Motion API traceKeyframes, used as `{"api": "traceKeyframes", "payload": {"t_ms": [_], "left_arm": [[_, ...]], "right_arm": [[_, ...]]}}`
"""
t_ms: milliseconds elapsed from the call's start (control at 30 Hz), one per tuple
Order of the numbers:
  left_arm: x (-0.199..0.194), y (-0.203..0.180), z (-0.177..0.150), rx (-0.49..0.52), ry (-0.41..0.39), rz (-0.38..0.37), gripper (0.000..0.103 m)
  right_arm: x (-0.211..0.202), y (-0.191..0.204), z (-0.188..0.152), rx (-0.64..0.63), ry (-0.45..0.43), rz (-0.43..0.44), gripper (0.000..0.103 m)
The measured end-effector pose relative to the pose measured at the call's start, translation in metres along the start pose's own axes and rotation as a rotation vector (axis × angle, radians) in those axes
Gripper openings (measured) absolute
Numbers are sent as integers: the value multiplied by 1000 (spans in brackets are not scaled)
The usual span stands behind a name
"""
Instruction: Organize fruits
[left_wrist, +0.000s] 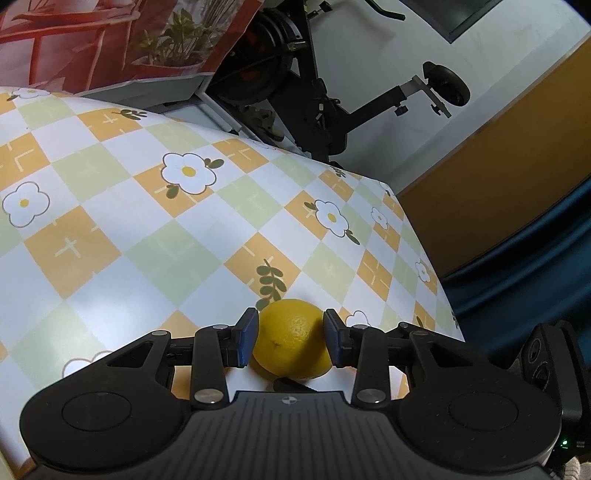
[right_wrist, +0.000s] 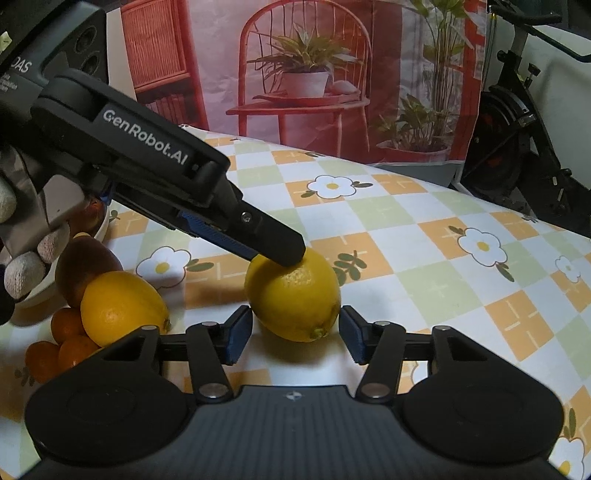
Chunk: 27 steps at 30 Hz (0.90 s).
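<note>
While the lemon (right_wrist: 293, 295) rests on the checked tablecloth (right_wrist: 424, 251), it is clamped between the blue pads (left_wrist: 246, 338) of the left gripper (left_wrist: 291, 338); in the left wrist view both pads are seen pressed against its sides, jaws narrowed to the fruit's width. In the right wrist view the same gripper is seen entering from the upper left, its dark fingertip lying on the lemon's top.

The right gripper (right_wrist: 295, 334) is held just in front of the same lemon. Its jaws are spread wide, and a gap is seen between each pad (right_wrist: 238, 334) and the fruit; nothing is gripped. The lemon's stem end is turned toward this gripper.

A second lemon (right_wrist: 122, 308) is noted to the left on the cloth, well apart from the first. Touching it are a brown fruit (right_wrist: 86, 267) behind and three small oranges (right_wrist: 64, 326) in front and to the left. A white bowl (right_wrist: 101, 227) is partly seen behind the brown fruit, mostly hidden by the left gripper's body; its contents cannot be made out. A gloved hand (right_wrist: 26, 251) is visible at the far left edge.

Behind the table a printed backdrop (right_wrist: 314, 74) with red chairs and potted plants is recorded, and an exercise bike (left_wrist: 295, 85) beside it.
</note>
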<state>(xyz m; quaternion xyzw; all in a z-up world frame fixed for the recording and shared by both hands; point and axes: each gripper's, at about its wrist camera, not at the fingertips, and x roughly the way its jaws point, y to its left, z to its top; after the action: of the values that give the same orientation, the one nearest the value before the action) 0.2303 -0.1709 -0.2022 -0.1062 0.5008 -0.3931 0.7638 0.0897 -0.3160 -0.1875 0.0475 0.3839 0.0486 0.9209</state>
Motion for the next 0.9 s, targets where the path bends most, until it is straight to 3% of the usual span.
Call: {"api": "traceKeyframes", "payload": {"t_ms": [567, 900], "left_arm": [[-7, 2, -5, 70, 30, -13, 41], [-37, 4, -14, 68, 9, -13, 41]], "right_arm": [[-3, 0, -1, -29, 9, 73, 51], [-13, 13, 4, -31, 6, 124, 51]]}}
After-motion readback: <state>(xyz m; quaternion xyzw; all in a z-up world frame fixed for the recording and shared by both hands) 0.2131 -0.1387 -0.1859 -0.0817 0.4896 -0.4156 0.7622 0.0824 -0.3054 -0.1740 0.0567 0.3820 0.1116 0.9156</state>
